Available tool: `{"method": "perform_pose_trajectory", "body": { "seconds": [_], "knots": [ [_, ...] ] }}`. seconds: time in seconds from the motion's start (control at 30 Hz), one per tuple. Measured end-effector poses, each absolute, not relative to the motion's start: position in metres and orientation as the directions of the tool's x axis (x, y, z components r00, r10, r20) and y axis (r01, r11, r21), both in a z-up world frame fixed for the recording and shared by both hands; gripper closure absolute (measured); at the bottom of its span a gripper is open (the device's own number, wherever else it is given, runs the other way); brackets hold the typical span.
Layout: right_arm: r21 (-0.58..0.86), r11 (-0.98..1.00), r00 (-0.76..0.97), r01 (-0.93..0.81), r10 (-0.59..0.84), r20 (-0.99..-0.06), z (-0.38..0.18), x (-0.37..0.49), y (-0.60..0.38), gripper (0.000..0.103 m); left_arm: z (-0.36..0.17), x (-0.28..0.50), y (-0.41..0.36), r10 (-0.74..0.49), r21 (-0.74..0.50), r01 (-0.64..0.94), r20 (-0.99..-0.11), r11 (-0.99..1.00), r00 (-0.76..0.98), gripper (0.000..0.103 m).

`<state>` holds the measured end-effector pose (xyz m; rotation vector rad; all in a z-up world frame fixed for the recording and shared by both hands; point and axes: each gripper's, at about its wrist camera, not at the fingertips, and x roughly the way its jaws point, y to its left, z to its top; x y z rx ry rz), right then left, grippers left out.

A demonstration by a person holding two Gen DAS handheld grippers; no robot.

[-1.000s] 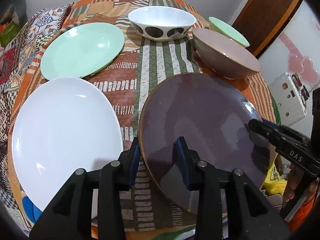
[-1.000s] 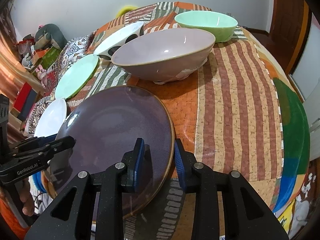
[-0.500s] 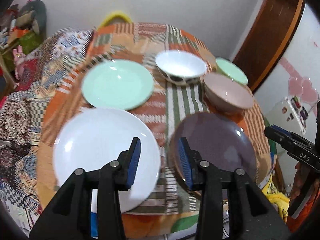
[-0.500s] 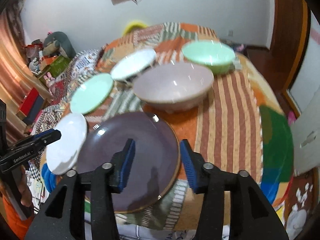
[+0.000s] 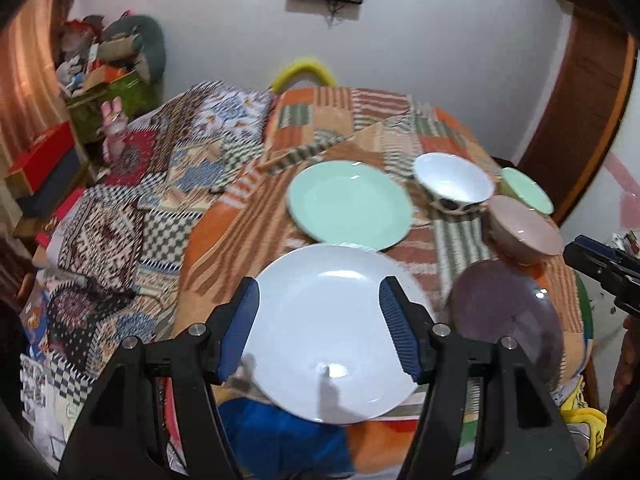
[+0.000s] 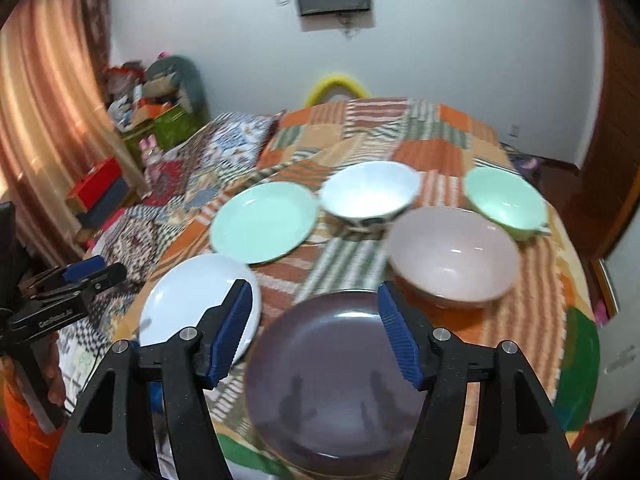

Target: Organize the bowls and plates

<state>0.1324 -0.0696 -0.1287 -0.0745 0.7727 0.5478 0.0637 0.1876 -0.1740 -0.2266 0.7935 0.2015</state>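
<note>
Six dishes sit on a round table (image 6: 532,280) under a patchwork cloth of stripes and squares. There are three plates and three bowls, and all six look smooth and shiny.

The three plates are flat and round. The purple plate (image 6: 332,380) is dark and lies at the near edge. The white plate (image 5: 332,340) lies just to its left, also near. The green plate (image 5: 350,205) is pale mint and lies farther back, beyond the white one.

The three bowls are round and deep. The pink bowl (image 6: 452,254) is the biggest and sits just beyond the purple plate, to the right. The white bowl (image 6: 370,194) has dark spots on its outside and sits far back in the middle. The green bowl (image 6: 506,200) is the smallest and sits far back on the right.

There are two grippers, each black with ribbed blue pads. The left gripper (image 5: 320,328) hangs above the white plate. Its jaws are opening and nothing is gripped between them. The right gripper (image 6: 316,328) hangs above the purple plate. Its jaws are opening too, with nothing gripped.
</note>
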Motion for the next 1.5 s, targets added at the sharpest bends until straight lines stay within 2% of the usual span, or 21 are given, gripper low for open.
{"method": "perform_pose_trajectory", "body": {
  "seconds": [0.33, 0.9, 1.17, 1.27, 1.4, 1.5],
  "knots": [
    [0.122, 0.808, 0.487, -0.576, 0.459, -0.743, -0.159, 0.139, -0.013, 0.042, -0.217, 0.058, 0.229, 0.081, -0.168, -0.338, -0.787, 0.926, 0.611, 0.041],
    [0.179, 0.805, 0.326, -0.565, 0.418, -0.848, -0.214, 0.17, 0.025, 0.042, -0.278, 0.069, 0.255, -0.003, -0.245, -0.39, -0.85, 0.887, 0.527, 0.041],
    [0.187, 0.801, 0.273, -0.568, 0.398, -0.876, -0.227, 0.178, 0.032, 0.063, -0.287, 0.073, 0.257, -0.021, -0.261, -0.383, -0.848, 0.886, 0.529, 0.044],
    [0.191, 0.803, 0.259, -0.564, 0.391, -0.883, -0.231, 0.182, 0.033, 0.072, -0.289, 0.075, 0.257, -0.029, -0.259, -0.375, -0.853, 0.89, 0.521, 0.053],
    [0.201, 0.805, 0.236, -0.558, 0.386, -0.892, -0.236, 0.187, 0.034, 0.077, -0.293, 0.076, 0.259, -0.045, -0.271, -0.371, -0.855, 0.888, 0.516, 0.064],
    [0.195, 0.807, 0.232, -0.558, 0.377, -0.897, -0.238, 0.188, 0.036, 0.079, -0.293, 0.075, 0.259, -0.06, -0.288, -0.364, -0.849, 0.886, 0.525, 0.068]
  ]
}}
